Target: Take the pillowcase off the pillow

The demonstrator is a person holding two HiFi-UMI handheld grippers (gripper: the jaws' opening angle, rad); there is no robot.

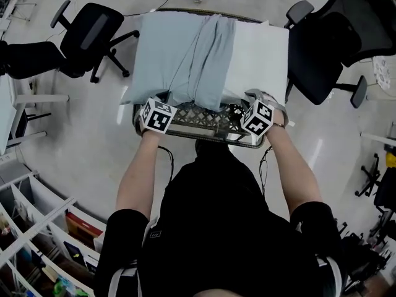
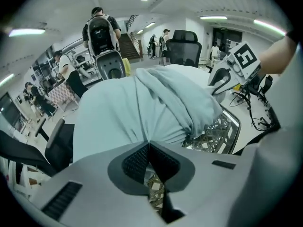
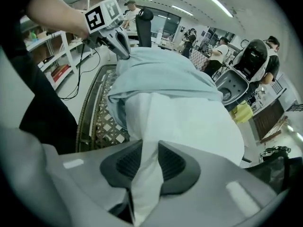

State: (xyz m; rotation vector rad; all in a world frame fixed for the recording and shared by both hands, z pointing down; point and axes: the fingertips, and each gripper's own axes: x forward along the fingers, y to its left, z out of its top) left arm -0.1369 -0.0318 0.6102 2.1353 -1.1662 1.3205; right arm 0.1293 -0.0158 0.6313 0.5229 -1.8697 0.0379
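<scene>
Left gripper (image 2: 149, 145) jaws closed tight, pinching only a thin edge of the blue pillowcase (image 2: 142, 103); right gripper (image 3: 144, 148) clamped on a fold of the white pillow (image 3: 189, 122). Pillowcase bunched, partly off, on the wire table (image 1: 204, 119). Risk: that thin pinch slips on pulling, or the pillow drags along

The person wears a black short-sleeved top (image 1: 216, 228). The left hand-held gripper (image 2: 149, 148) and right hand-held gripper (image 3: 144, 150) have grey bodies and dark ribbed pads (image 3: 173, 163). Each carries a white cube (image 1: 156, 116) with black square markers, and thin black cables (image 1: 168, 163) hang behind them.
</scene>
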